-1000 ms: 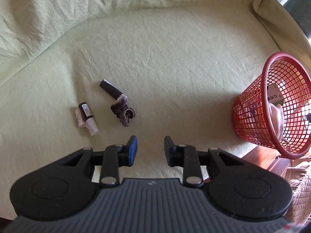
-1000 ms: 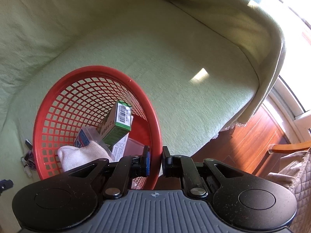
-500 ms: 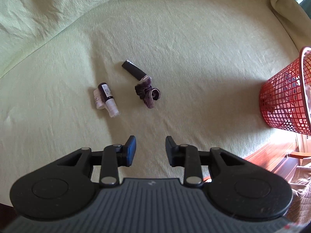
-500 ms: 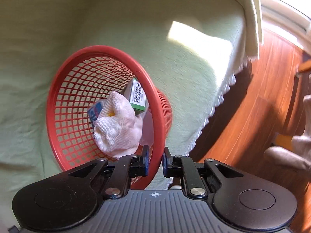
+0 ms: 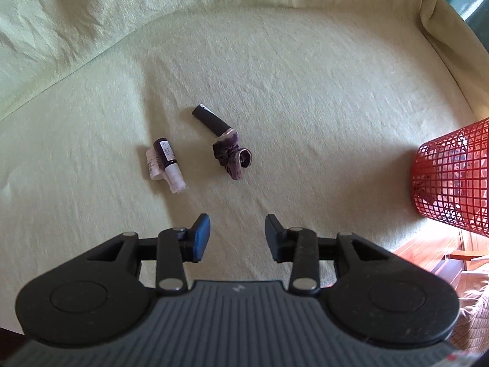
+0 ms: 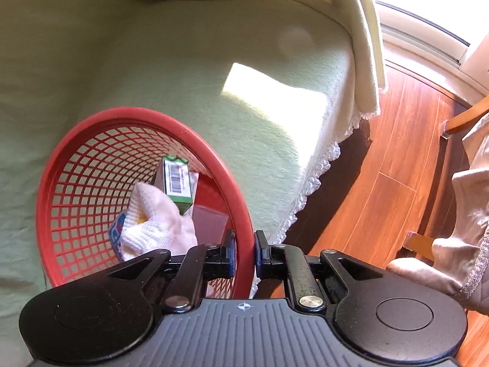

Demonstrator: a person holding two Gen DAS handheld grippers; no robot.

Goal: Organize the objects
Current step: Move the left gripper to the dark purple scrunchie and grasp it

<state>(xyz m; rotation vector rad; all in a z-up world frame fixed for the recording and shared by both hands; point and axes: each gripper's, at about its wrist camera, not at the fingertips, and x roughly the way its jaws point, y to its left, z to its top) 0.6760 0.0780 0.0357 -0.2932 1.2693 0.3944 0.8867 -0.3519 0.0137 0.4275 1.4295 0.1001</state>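
Note:
On the green sofa cover lie two small bottles (image 5: 166, 168) side by side, a black tube (image 5: 211, 120) and a purple scrunchie (image 5: 233, 159) touching its end. My left gripper (image 5: 237, 235) hovers just below them; its jaws are opening and nothing is between them. The red mesh basket (image 5: 452, 180) stands at the right edge of that view. My right gripper (image 6: 244, 249) is shut on the rim of the red basket (image 6: 76, 140). Inside the basket lie a green box (image 6: 178, 183), a white cloth (image 6: 159, 229) and a blue packet (image 6: 117, 232).
The sofa seat ends at a lace-trimmed front edge (image 6: 311, 189), with a wooden floor (image 6: 391, 183) beyond. A chair with a beige cushion (image 6: 452, 244) stands at the right. The sofa back (image 5: 152, 0) rises behind the small items.
My left gripper shifted so the small items sit more central, the basket slid toward the right edge, and its jaws widened. The right wrist view rolled, the basket still held at the rim.

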